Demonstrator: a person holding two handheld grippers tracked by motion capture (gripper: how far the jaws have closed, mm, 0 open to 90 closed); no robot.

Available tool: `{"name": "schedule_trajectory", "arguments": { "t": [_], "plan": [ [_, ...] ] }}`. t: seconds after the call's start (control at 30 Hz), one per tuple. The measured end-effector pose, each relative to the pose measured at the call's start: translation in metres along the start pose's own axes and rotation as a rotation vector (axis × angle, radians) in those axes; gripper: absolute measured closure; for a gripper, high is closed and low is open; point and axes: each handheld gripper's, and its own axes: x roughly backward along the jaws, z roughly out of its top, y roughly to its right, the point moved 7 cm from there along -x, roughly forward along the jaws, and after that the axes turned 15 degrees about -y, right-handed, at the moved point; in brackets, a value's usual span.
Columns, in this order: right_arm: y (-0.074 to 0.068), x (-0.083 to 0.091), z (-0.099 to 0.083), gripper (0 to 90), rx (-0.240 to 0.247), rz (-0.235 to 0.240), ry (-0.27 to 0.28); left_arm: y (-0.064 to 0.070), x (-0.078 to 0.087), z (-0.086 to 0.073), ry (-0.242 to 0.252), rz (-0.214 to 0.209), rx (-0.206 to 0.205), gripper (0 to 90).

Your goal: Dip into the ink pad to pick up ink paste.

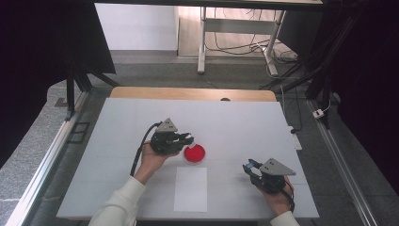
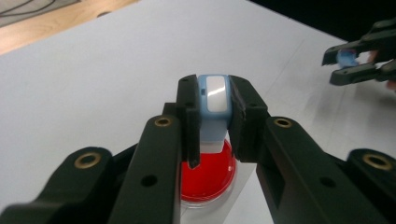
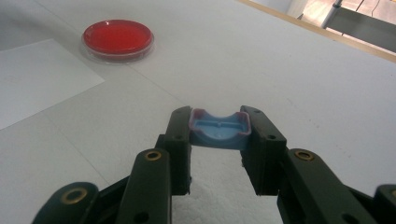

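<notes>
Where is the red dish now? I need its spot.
High view: the red dish sits mid-table, just right of the left gripper, above the white sheet.

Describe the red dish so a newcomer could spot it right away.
Start at the white table and find the white paper sheet near its front edge. Just beyond the sheet's far edge sits the red dish, under the tips of the left gripper. It is round, shallow and clear-rimmed with a bright red filling, the only red thing on the table.
</notes>
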Motion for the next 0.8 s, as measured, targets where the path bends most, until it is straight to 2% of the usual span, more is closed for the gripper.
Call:
{"name": "schedule_trajectory", "arguments": {
  "t": [0.1,0.23,0.5,0.63,0.8],
  "plan": [
    [0.0,0.0,0.0,64.5,0.002,0.002,0.001,0.001,-0.007,-0.001,-0.018,-0.002,-0.004,75.9],
    [-0.002,-0.001,0.0,64.5,0.004,0.011,0.003,0.002,-0.014,-0.004,-0.048,0.03,-0.027,75.9],
    [-0.003,-0.003,-0.001,64.5,0.012,0.017,-0.006,-0.001,-0.027,-0.01,-0.066,0.031,-0.017,75.9],
    [-0.003,-0.002,-0.001,64.5,0.01,0.016,-0.006,0.0,-0.034,-0.013,-0.092,0.042,-0.029,75.9],
    [-0.004,-0.003,-0.001,64.5,0.014,0.02,0.003,0.001,-0.035,-0.013,-0.1,0.05,-0.039,75.9]
  ]
}}
